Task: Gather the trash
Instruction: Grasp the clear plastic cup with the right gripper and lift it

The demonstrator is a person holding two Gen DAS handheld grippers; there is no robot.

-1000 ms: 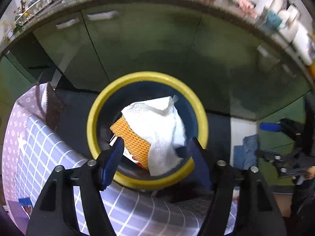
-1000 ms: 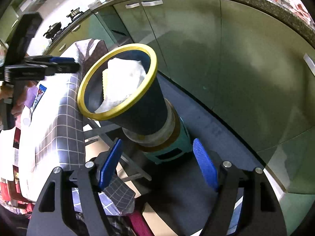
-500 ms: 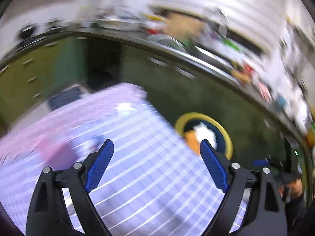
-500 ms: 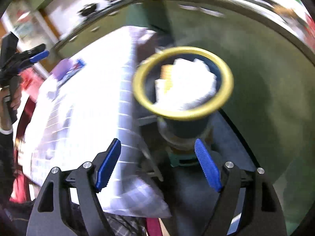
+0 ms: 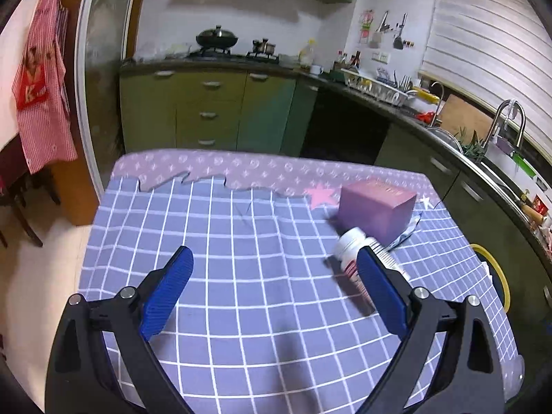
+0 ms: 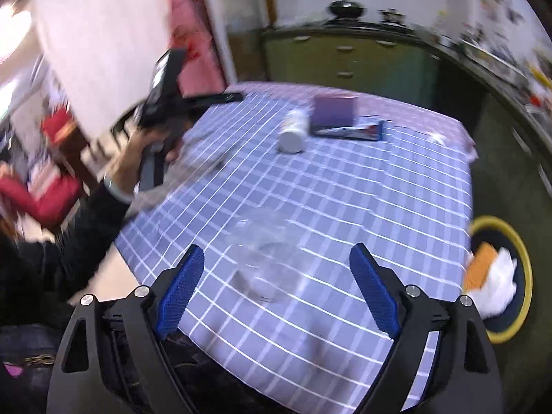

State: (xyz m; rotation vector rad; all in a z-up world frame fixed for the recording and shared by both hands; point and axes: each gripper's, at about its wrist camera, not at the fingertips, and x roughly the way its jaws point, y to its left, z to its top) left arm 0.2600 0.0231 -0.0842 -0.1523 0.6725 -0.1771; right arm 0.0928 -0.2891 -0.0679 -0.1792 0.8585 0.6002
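My left gripper [image 5: 272, 276] is open and empty above the checked tablecloth [image 5: 241, 258]. A white pill bottle [image 5: 358, 252] lies on its side by the right finger, in front of a purple box [image 5: 376, 207] and a blue wrapper [image 5: 403, 234]. My right gripper [image 6: 276, 276] is open and empty over a crumpled clear plastic piece [image 6: 269, 252]. The bottle [image 6: 293, 131], box [image 6: 334, 110] and wrapper [image 6: 358, 131] lie farther back. The yellow-rimmed bin [image 6: 517, 241] holds a white cloth [image 6: 496, 286] and an orange item [image 6: 479, 269].
The bin rim [image 5: 496, 276] shows past the table's right edge. Green kitchen cabinets [image 5: 207, 114] and a counter with a sink [image 5: 507, 131] run behind and to the right. The left gripper [image 6: 179, 100] in a hand shows in the right wrist view. A chair [image 5: 17, 207] stands at left.
Both grippers have swung away from the bin and now face the table. The bin has moved to the right edge of both views.
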